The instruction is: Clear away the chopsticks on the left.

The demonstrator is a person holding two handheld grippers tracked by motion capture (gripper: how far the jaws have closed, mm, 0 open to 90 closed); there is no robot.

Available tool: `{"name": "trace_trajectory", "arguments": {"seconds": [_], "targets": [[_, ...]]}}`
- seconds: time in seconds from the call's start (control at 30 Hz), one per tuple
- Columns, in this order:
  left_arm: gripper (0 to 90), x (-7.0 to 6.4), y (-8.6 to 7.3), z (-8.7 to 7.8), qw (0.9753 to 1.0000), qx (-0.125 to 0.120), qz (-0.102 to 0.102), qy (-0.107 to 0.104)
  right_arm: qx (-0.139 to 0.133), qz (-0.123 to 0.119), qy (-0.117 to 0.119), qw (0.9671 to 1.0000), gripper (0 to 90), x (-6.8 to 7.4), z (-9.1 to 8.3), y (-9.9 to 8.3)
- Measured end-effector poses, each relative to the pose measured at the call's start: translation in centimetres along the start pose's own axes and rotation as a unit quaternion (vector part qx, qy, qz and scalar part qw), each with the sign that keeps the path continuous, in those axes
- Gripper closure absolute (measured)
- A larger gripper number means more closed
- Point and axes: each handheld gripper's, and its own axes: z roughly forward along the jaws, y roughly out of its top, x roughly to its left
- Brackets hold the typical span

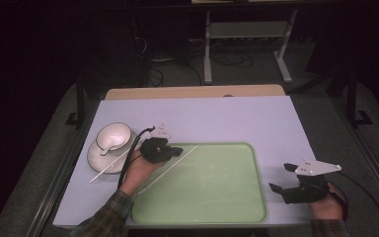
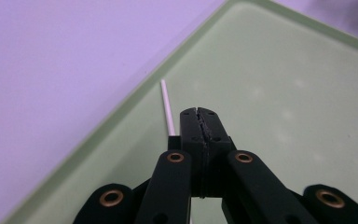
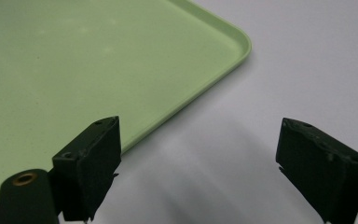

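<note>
- My left gripper [image 1: 173,150] sits over the near-left corner of the green tray [image 1: 227,207], and its jaws are clenched together on a thin white chopstick [image 1: 170,168].
- From the high view, that chopstick runs on a slant across the tray's left rim, its far end up over the tray, its near end down on the lavender table [image 1: 237,118] mat.
- In my left gripper view, the jaws meet with no gap between them, and the chopstick's tip [image 2: 167,105] pokes out just to their left, above the tray's pale green floor [image 2: 284,93].
- A second chopstick [image 1: 109,169] lies well to the left of the tray, leaning from the table up onto the white plate [image 1: 94,157].
- On that plate sits a white bowl [image 1: 113,136]; something pale lies in it, though I cannot tell what.
- My right gripper [image 1: 280,177] hovers off the tray's right edge, above bare table, with my right hand [image 1: 328,205] behind it.
- Its jaws stand spread wide apart with nothing between them.
- In my right gripper view, one jaw hangs over the tray's rim [image 3: 242,51], the other over the table.
</note>
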Motion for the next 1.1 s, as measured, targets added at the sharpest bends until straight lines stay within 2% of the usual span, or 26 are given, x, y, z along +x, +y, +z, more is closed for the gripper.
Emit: {"name": "trace_trajectory", "arguments": {"seconds": [0.07, 0.1, 0.23, 0.27, 0.43, 0.6, 0.63, 0.87, 1.1], "targets": [[89.8, 0.1, 0.2, 0.2, 1.0000, -0.003, 0.002, -0.003, 0.000, 0.000, 0.001, 1.0000, 13.1, 0.0, 0.0, 0.0], [89.8, 0.3, 0.8, 0.9, 0.9999, -0.004, 0.006, -0.011, -0.001, 0.000, 0.001, 1.0000, 13.1, 0.0, 0.0, 0.0], [89.9, 0.5, 1.6, 1.7, 0.9998, -0.002, 0.013, -0.015, -0.001, -0.001, 0.002, 1.0000, 13.0, 0.0, 0.0, 0.0], [89.9, 0.7, 2.1, 2.6, 0.9997, 0.001, 0.016, -0.018, -0.002, -0.001, 0.002, 1.0000, 13.1, 0.0, 0.0, 0.0], [89.9, 1.1, 2.8, 4.2, 0.9996, 0.007, 0.013, -0.023, -0.004, 0.000, 0.003, 1.0000, 13.1, 0.0, -0.1, 0.0], [89.9, 1.4, 3.2, 6.1, 0.9994, 0.021, 0.009, -0.026, -0.006, 0.001, 0.004, 1.0000, 13.1, -0.1, -0.1, 0.0], [89.9, 1.5, 3.1, 6.8, 0.9992, 0.031, 0.009, -0.024, -0.007, 0.001, 0.004, 1.0000, 13.1, -0.1, -0.1, 0.0], [89.8, 2.0, 2.6, 7.9, 0.9990, 0.042, 0.007, -0.017, -0.007, 0.002, 0.004, 1.0000, 13.1, -0.1, -0.1, 0.0], [89.9, 2.1, 2.4, 8.1, 0.9988, 0.048, 0.007, -0.011, -0.007, 0.001, 0.005, 1.0000, 13.1, -0.1, -0.1, 0.0]]}}
